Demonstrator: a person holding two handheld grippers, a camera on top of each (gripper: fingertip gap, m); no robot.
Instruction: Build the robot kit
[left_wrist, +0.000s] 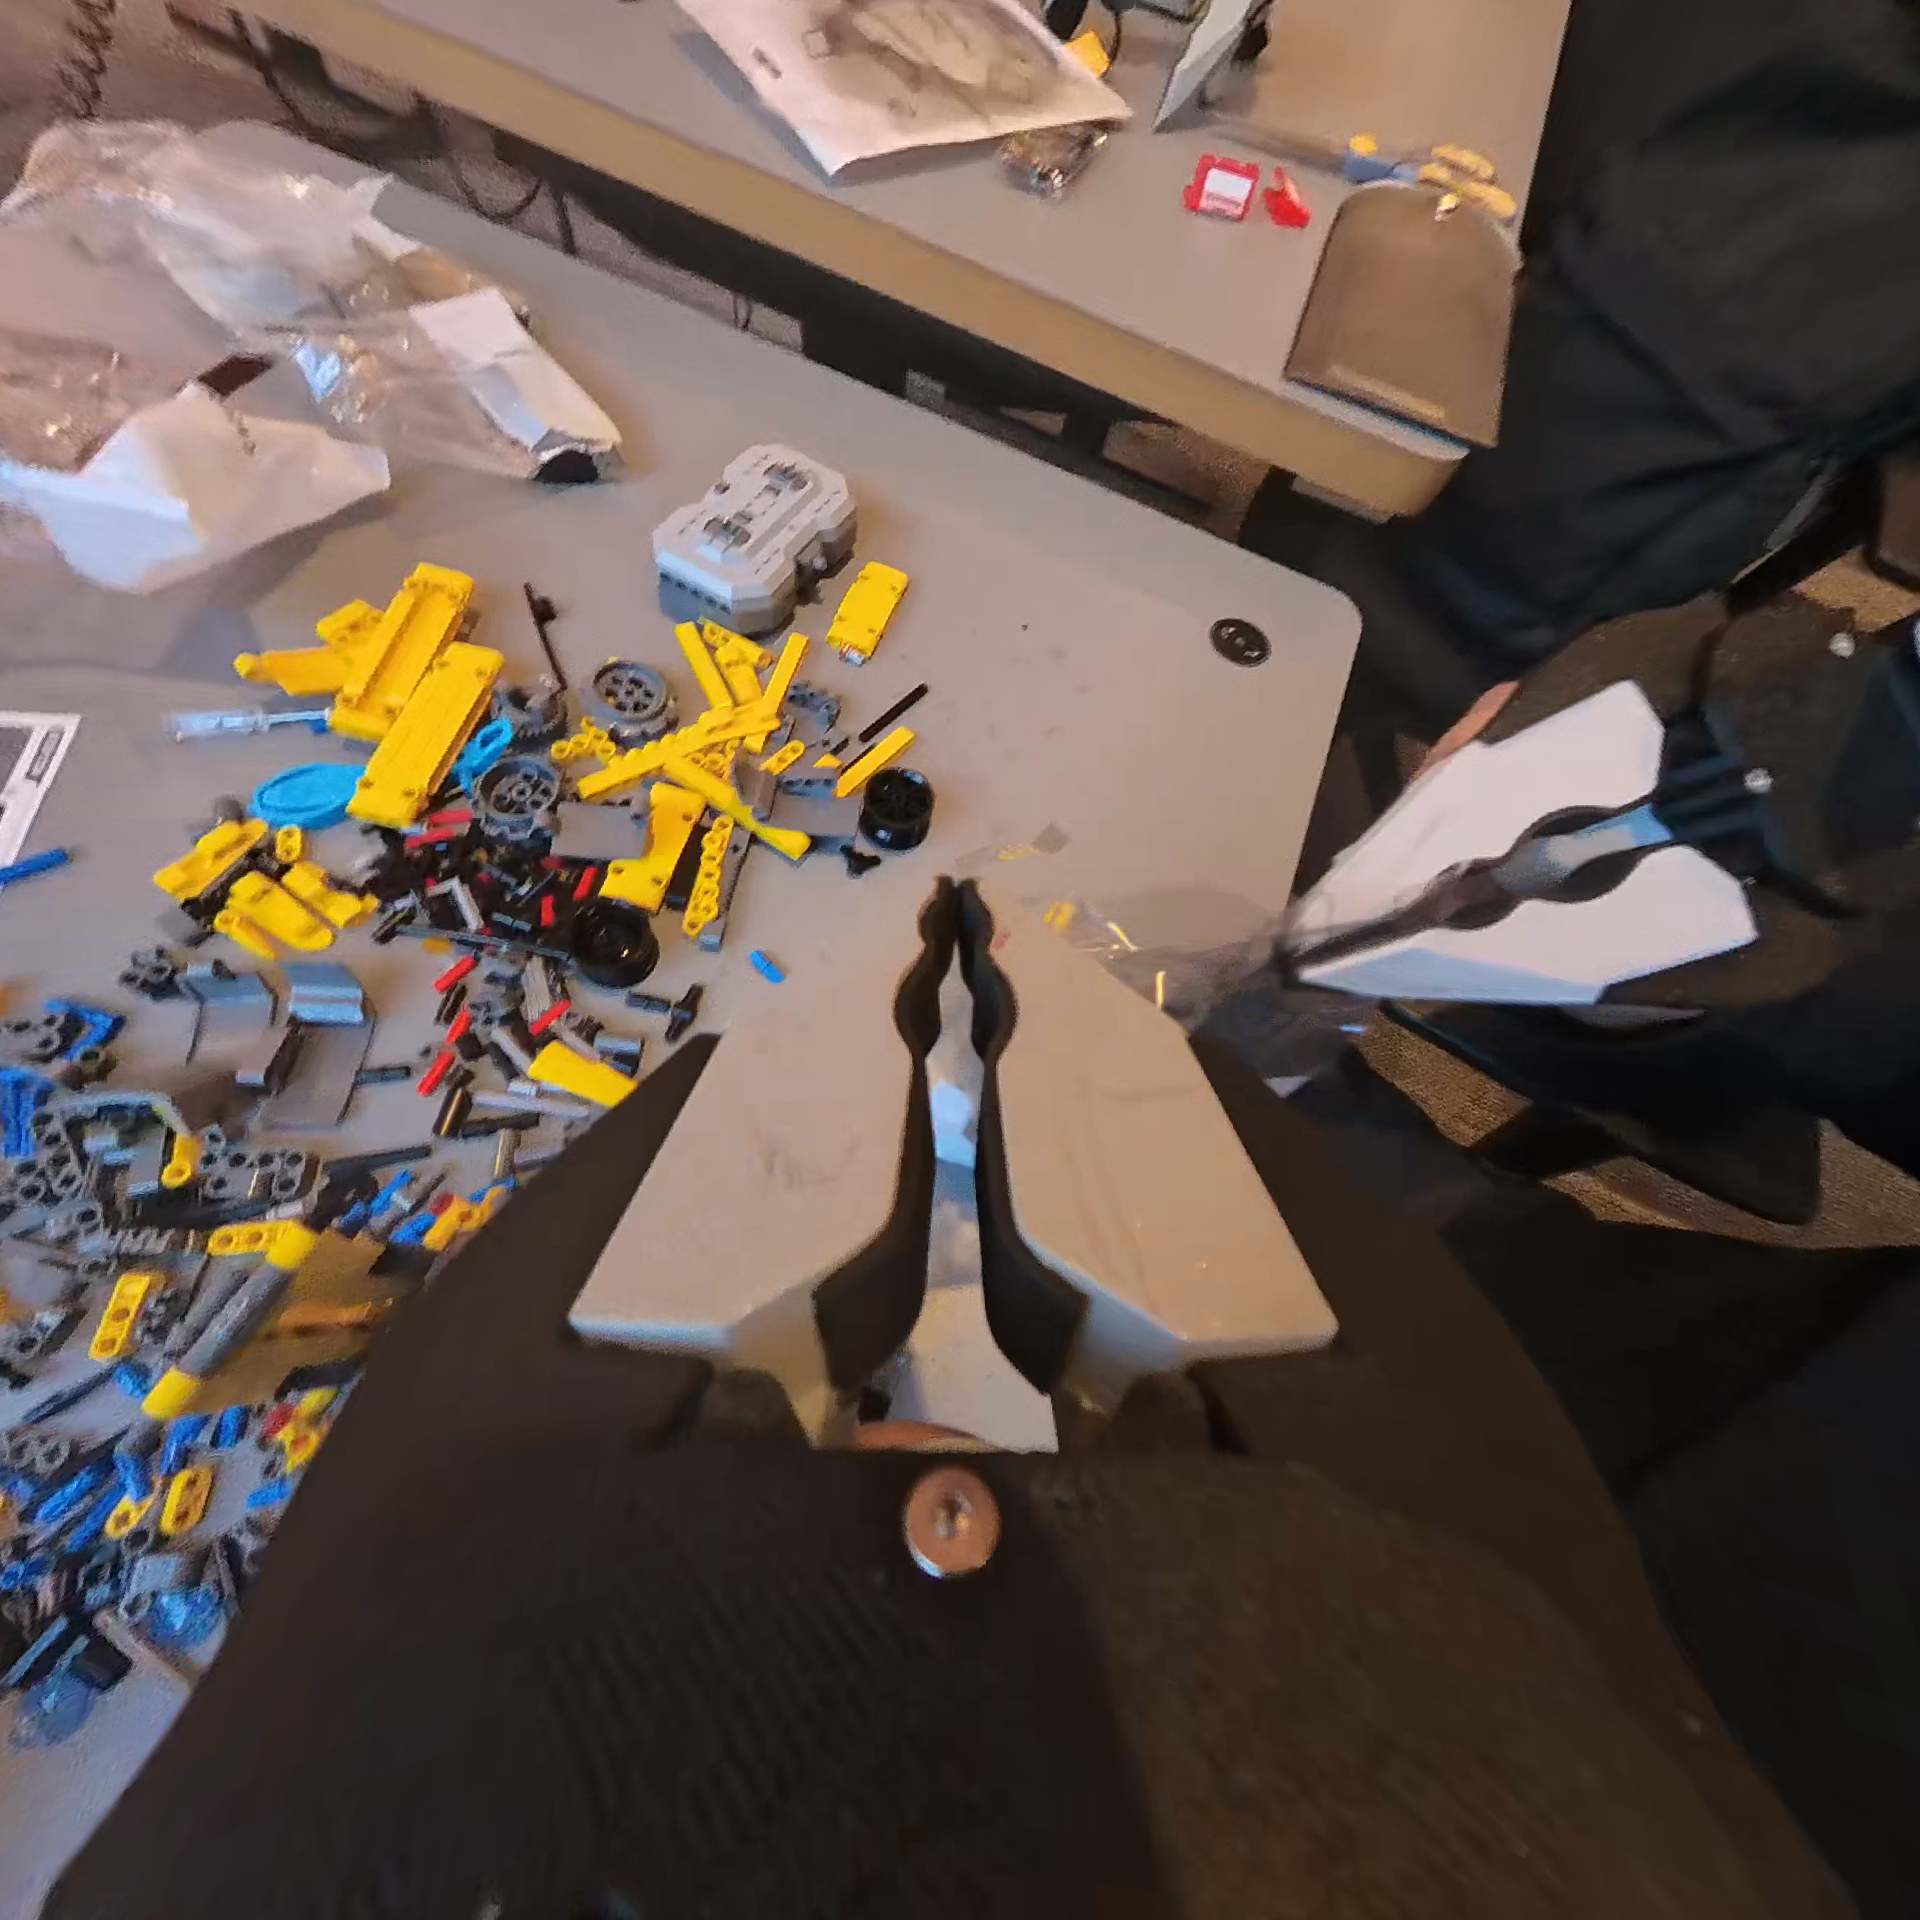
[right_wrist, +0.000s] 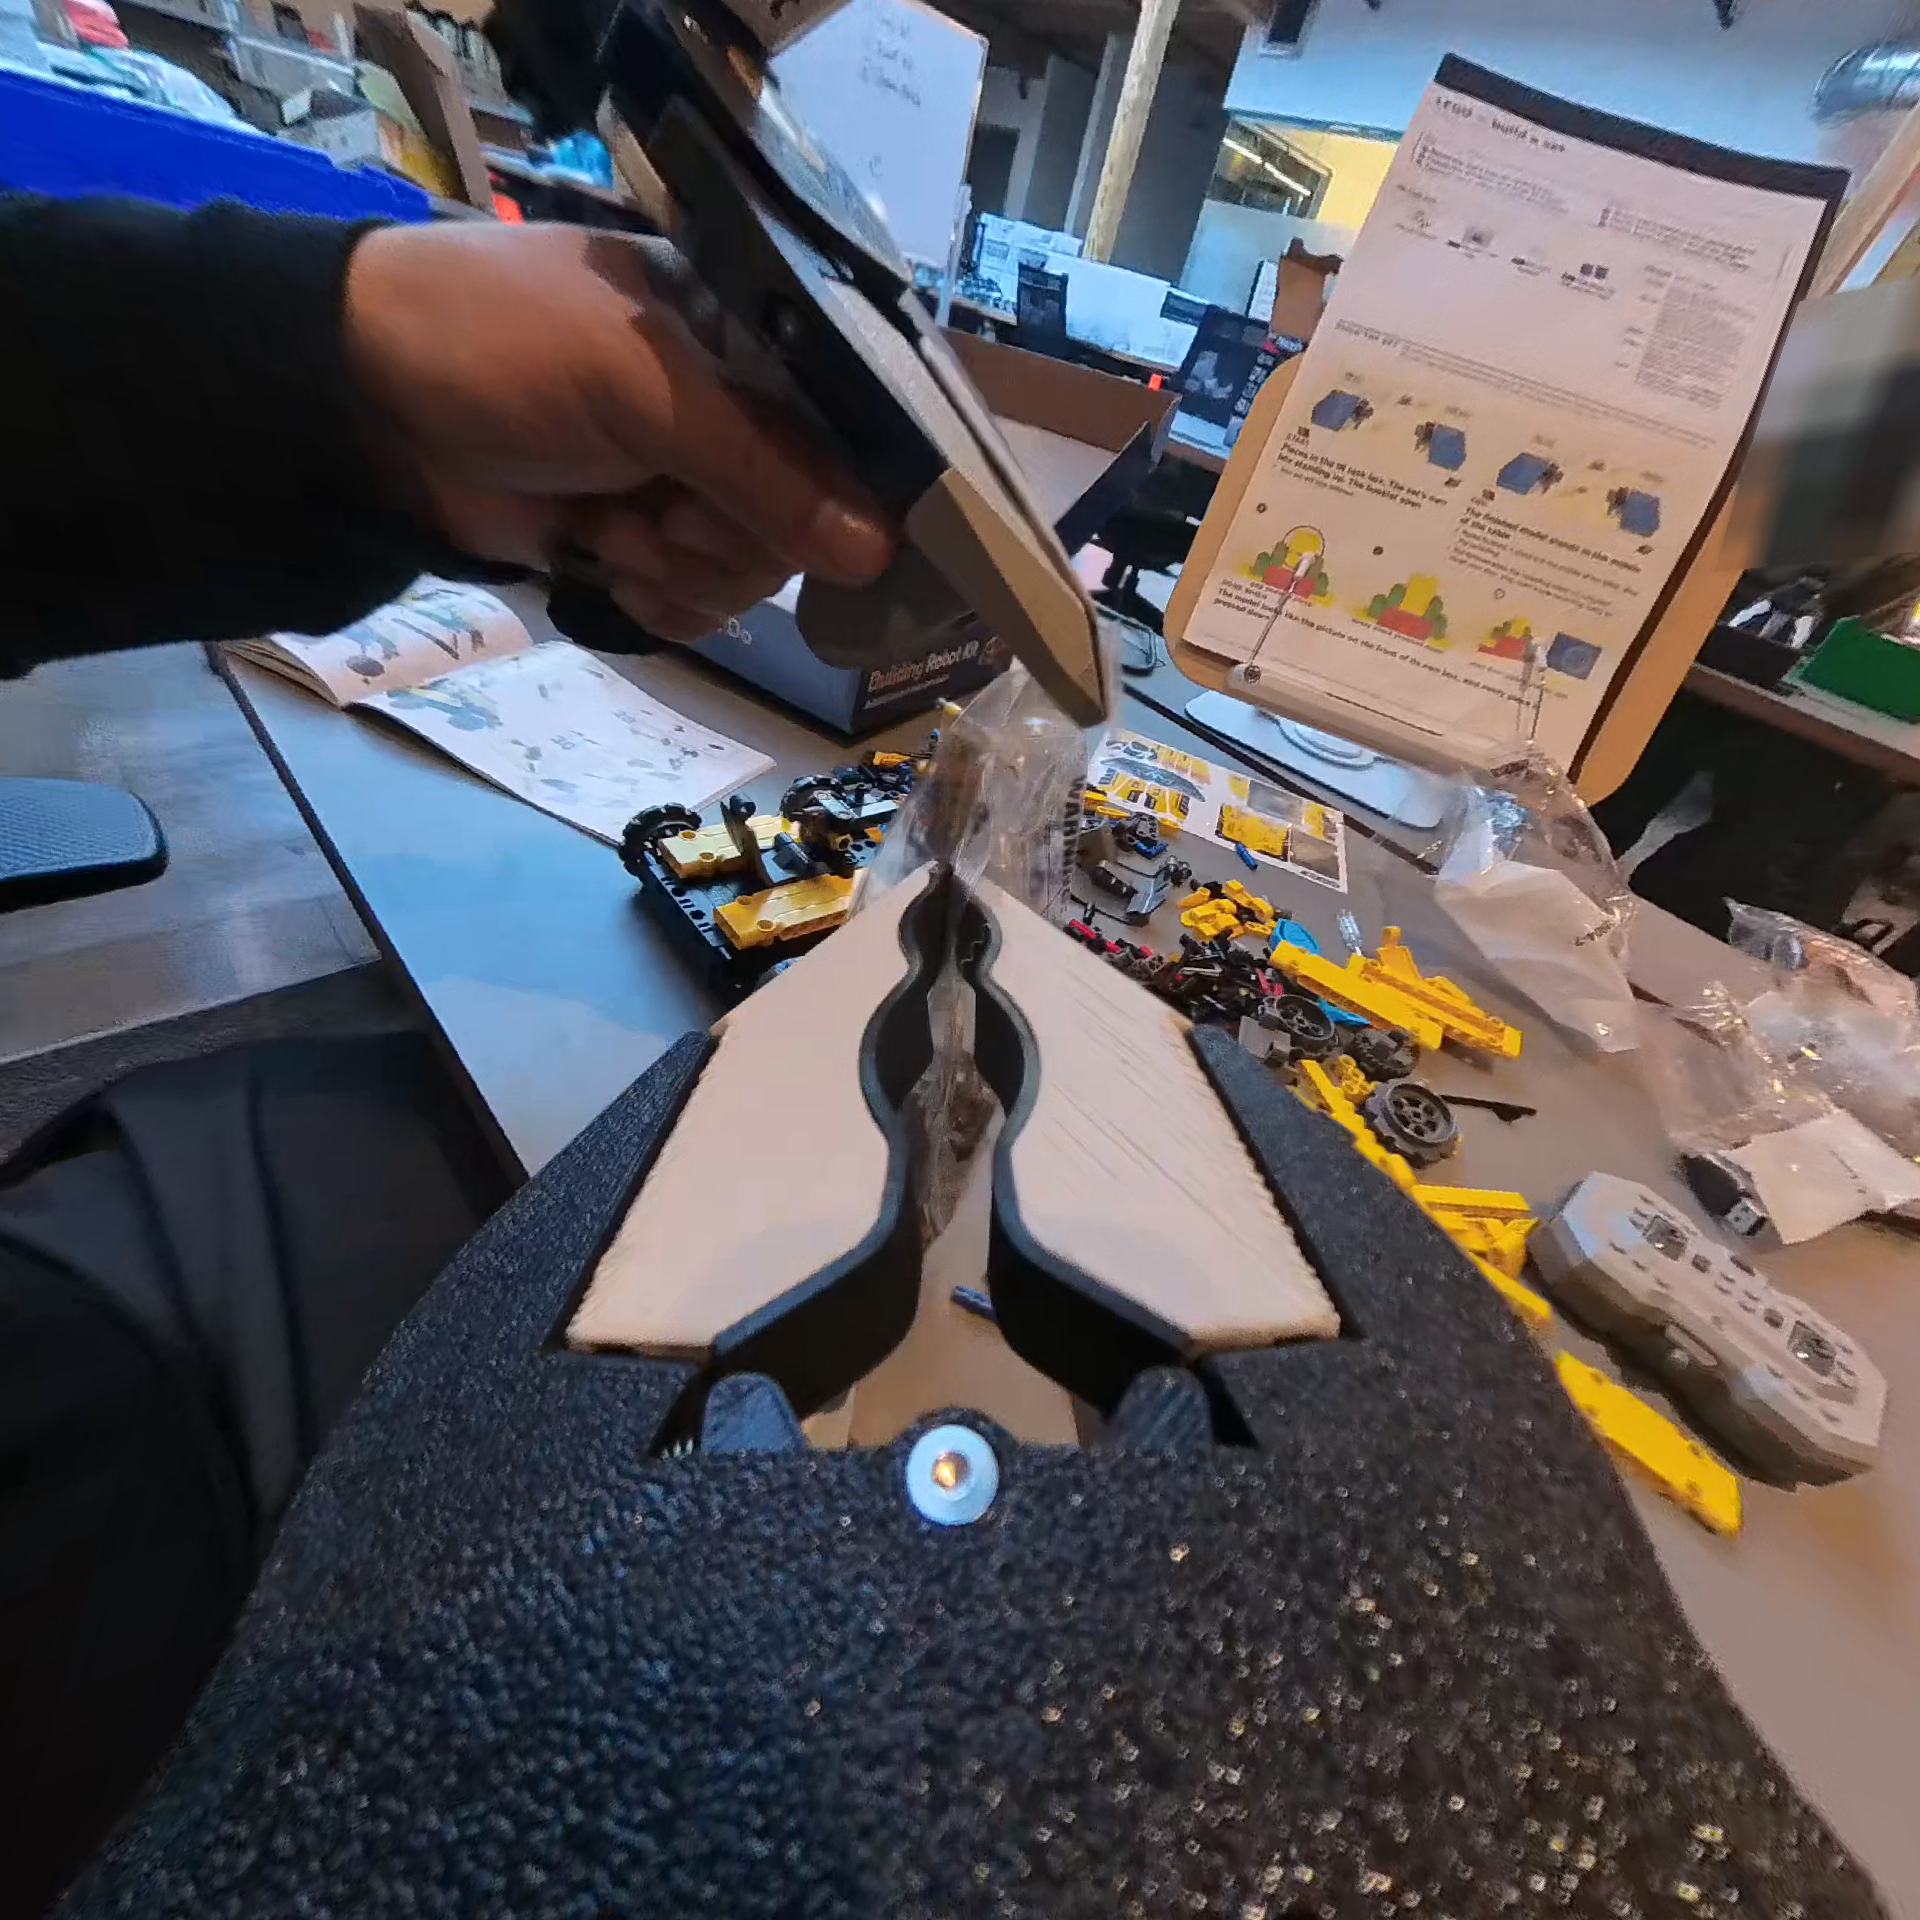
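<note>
My left gripper (left_wrist: 956, 891) is shut above the grey table (left_wrist: 1143, 665), and its tips meet one end of a clear plastic bag (left_wrist: 1153, 935) holding small pieces. My right gripper (left_wrist: 1294, 951) comes in from the right and is shut on the other end. In the right wrist view the bag (right_wrist: 997, 790) hangs taut between the two. It runs from the tip of the left gripper (right_wrist: 1096, 707), held by a hand (right_wrist: 582, 436), down into my right gripper (right_wrist: 948, 883) and passes between its fingers.
A pile of yellow, grey, blue and black building pieces (left_wrist: 499, 831) covers the table's left. A grey battery box (left_wrist: 753, 540), a black wheel (left_wrist: 899, 810) and empty bags (left_wrist: 208, 312) lie nearby. A partly built yellow and black vehicle (right_wrist: 748, 873), a booklet (right_wrist: 540, 707) and a propped sheet (right_wrist: 1507, 416) stand beyond. Across from one pair of fingers to the other is roughly 7 centimeters. From either gripper's tips it is about 20 centimeters to the black wheel (left_wrist: 899, 810).
</note>
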